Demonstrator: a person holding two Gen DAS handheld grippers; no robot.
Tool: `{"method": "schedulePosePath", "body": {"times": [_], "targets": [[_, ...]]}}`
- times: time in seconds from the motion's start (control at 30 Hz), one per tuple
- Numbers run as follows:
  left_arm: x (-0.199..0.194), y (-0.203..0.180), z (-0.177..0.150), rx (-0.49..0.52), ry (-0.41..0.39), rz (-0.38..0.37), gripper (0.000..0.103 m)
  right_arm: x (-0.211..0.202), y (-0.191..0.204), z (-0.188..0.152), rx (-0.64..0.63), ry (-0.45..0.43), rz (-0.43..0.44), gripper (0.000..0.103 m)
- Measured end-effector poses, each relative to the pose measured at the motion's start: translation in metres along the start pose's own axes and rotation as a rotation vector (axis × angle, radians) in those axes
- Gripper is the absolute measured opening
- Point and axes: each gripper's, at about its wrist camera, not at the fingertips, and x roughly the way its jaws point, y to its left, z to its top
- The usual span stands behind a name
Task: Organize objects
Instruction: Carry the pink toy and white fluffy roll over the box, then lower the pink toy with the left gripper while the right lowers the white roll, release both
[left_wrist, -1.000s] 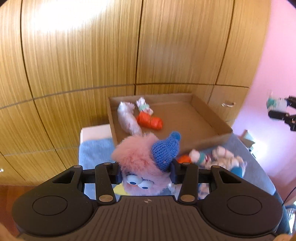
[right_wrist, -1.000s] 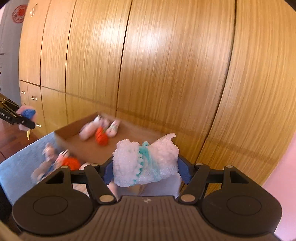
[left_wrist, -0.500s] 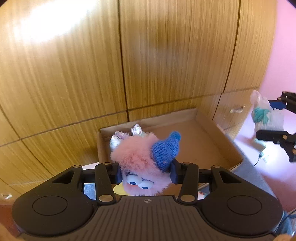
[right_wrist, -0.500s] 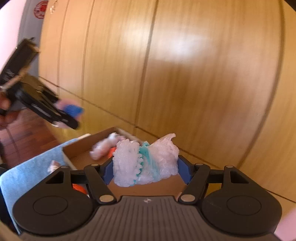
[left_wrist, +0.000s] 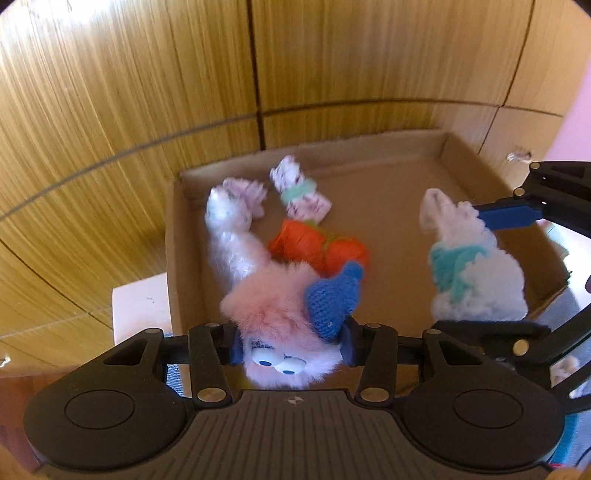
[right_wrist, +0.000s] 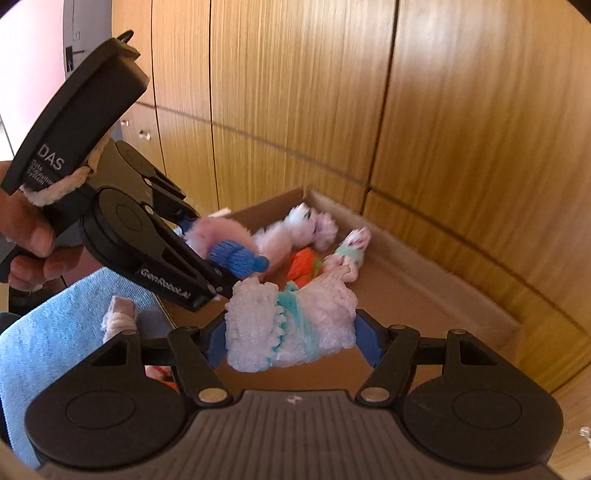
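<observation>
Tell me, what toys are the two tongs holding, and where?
The left tongs pinch the pink fuzzy toy by the sides of its head, near the googly eyes. The right tongs squeeze the white and teal fluffy toy across its ends.

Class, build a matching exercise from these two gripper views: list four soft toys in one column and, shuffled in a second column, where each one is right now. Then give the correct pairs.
Things
1. pink fuzzy toy with blue knit hat
2. white and teal bundle
3. orange toy
4. pale rolled bundle

Places
A. lying in the cardboard box
B. between the right gripper's fingers
C. on the blue towel
D. between the left gripper's fingers

Pairs: 1-D, 2-B, 3-A, 4-C
</observation>
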Motion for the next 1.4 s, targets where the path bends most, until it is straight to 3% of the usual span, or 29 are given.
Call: {"method": "schedulePosePath", "body": {"times": [0.43, 0.6, 0.73, 1.23, 1.4], "targets": [[0.027, 0.009, 0.007, -0.022, 0.03, -0.002, 0.054, 0.036, 0.001, -0.004, 0.011, 0.12, 0.044, 0.065], [0.037, 0.013, 0.018, -0.049, 0.016, 0.008, 0.055, 0.049, 0.006, 0.007, -0.05, 0.13, 0.02, 0.065], [0.039, 0.015, 0.023, -0.061, 0.004, 0.028, 0.056, 0.058, -0.001, 0.014, -0.026, 0.125, 0.016, 0.064], [0.04, 0.011, 0.021, -0.046, -0.009, 0.06, 0.07, 0.059, -0.001, 0.013, -0.021, 0.15, 0.013, 0.069], [0.034, 0.008, 0.022, -0.037, -0.027, 0.077, 0.08, 0.055, -0.003, 0.01, -0.027, 0.152, 0.011, 0.071]]}}
